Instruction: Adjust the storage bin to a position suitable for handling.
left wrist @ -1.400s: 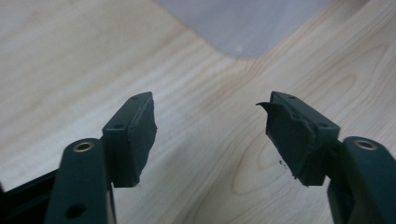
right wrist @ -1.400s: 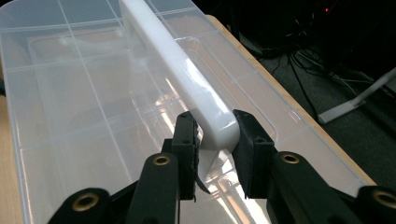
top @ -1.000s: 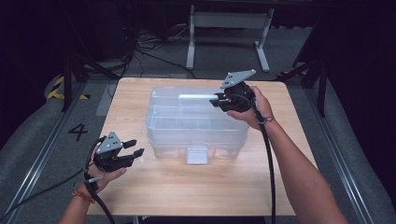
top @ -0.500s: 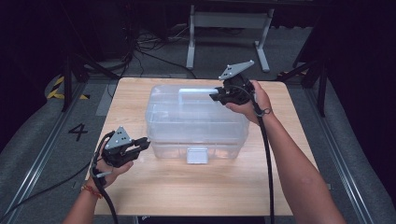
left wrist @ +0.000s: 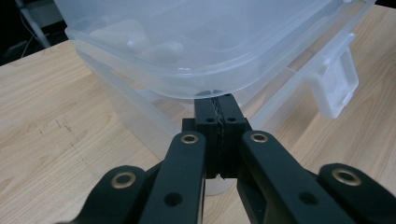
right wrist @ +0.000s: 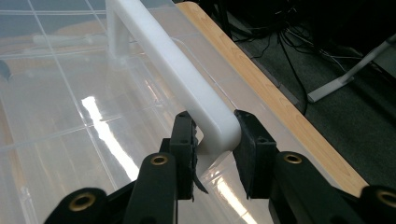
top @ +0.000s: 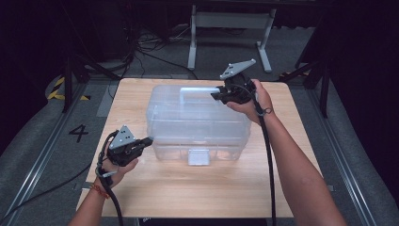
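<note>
**Steadying the box to lift its lid**

The clear plastic storage box (top: 197, 125) sits mid-surface (top: 291, 188), latch (top: 198, 157) facing me on the near side. My right tongs (right wrist: 212, 140) straddle the white handle (right wrist: 177, 70) at the far right of the lid; the pads look snug, so I should squeeze firmly. My left tongs (left wrist: 219, 121) have just closed together, empty, tips under the lid's near-left corner (left wrist: 205, 91). I'd pry upward gently there.
</note>
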`<state>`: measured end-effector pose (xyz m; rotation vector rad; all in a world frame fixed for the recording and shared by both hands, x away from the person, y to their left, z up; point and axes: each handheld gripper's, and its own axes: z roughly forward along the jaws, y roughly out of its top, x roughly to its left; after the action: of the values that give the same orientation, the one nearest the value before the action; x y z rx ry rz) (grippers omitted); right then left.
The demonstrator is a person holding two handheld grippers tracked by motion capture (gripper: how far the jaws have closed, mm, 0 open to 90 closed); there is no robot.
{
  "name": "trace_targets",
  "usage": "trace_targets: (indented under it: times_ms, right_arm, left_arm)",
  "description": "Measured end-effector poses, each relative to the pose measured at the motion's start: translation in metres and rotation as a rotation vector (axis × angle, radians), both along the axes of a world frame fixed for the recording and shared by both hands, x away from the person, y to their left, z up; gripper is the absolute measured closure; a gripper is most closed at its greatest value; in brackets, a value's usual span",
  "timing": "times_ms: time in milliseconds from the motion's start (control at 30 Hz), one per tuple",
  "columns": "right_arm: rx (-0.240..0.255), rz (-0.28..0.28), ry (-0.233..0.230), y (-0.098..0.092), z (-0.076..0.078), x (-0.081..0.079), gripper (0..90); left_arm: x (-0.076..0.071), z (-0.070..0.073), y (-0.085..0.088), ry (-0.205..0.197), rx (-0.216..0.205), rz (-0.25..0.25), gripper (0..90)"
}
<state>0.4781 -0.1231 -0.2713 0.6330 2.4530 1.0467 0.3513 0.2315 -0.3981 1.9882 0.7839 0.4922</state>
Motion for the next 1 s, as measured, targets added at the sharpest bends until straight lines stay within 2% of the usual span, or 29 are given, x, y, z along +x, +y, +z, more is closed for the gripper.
trace_targets:
  times_ms: [67,167,267,367,533,700,800,1000]
  right_arm:
    - [0.001,-0.001,-0.008,0.0,0.0,-0.001,69.9]
    - [0.003,-0.021,-0.038,-0.001,-0.001,-0.002,64.0]
    - [0.009,-0.03,-0.028,-0.003,-0.002,-0.003,60.8]
    - [-0.008,-0.044,-0.042,-0.004,-0.003,-0.008,57.3]
    - [0.005,-0.037,-0.061,-0.011,-0.003,-0.017,54.1]
    - [0.032,-0.029,-0.095,-0.026,0.005,-0.029,50.7]
    - [0.068,-0.04,-0.107,-0.042,0.009,-0.037,48.2]
    - [0.109,-0.07,-0.142,-0.073,0.008,-0.051,42.9]
  left_arm:
    - [0.0,0.001,0.0,-0.001,-0.002,0.0,90.0]
    - [0.001,0.001,0.001,-0.003,-0.002,0.002,90.0]
    - [0.001,0.002,0.002,-0.016,-0.002,0.007,90.0]
    - [0.0,0.002,0.002,-0.021,-0.006,0.008,90.0]
    - [0.0,0.003,0.003,-0.021,-0.013,0.01,90.0]
    - [0.001,0.004,0.003,-0.022,-0.016,0.007,90.0]
    - [0.001,0.005,0.005,-0.028,-0.01,0.009,90.0]
    - [0.001,0.006,0.006,-0.029,-0.004,0.014,90.0]
